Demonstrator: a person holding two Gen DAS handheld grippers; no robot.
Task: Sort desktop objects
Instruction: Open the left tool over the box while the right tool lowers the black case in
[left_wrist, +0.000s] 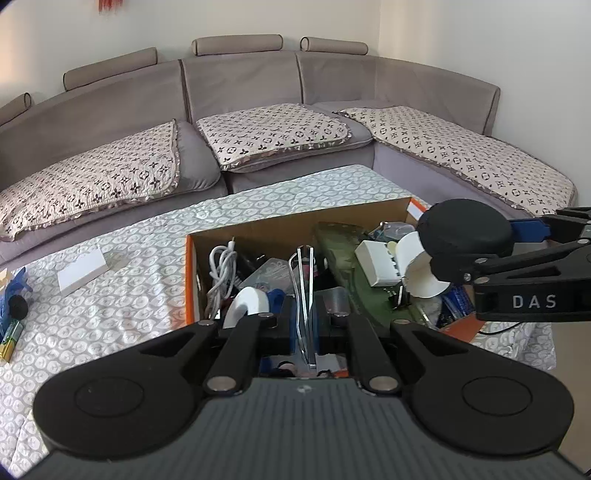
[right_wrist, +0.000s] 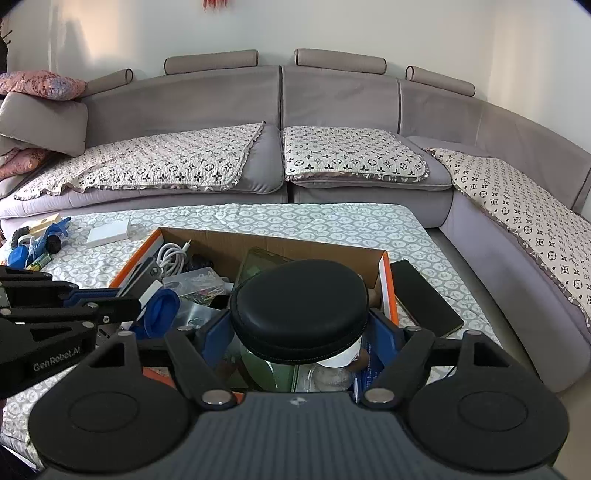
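one black round case (right_wrist: 299, 306), one tweezers (left_wrist: 306, 295)

Both close above shared box (left_wrist: 192, 266)

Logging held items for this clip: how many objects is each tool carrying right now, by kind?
Metal tweezers, in left tool: 1
Round black zippered case, in right tool: 1
Total: 2, both above the open orange cardboard box.

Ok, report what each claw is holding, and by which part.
Left claw: metal tweezers, pinched near their joined end. Right claw: round black case, clamped across its sides.
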